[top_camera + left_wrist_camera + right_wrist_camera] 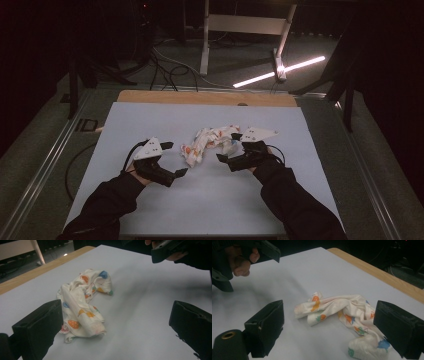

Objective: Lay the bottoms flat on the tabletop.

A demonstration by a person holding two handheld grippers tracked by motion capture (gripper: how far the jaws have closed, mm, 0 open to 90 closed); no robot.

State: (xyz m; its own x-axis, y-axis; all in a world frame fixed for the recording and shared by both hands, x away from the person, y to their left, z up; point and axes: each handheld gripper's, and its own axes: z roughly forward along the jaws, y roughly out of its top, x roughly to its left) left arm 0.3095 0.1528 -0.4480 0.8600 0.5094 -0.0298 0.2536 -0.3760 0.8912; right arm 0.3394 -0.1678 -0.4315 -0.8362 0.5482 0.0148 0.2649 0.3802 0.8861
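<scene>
1. Between the jaws of each gripper: nothing held. Left gripper (pixel 176 159) spread wide; right gripper (pixel 229 146) likewise wide, seemingly readied to pinch.
2. Just beyond both: crumpled cloth (pixel 207 142), white with coloured prints, bunched mid-mat (pixel 150 115), left one just short of its near end, right one just beside its other end.
3. Flanking the cloth from either side, probably so as to take opposite edges and spread it out.
4. Around: bare mat, wooden table edge (pixel 205 97) behind, cables (pixel 167 70) and a bright strip light (pixel 280 71) on the floor beyond. Nothing blocking either approach.
</scene>
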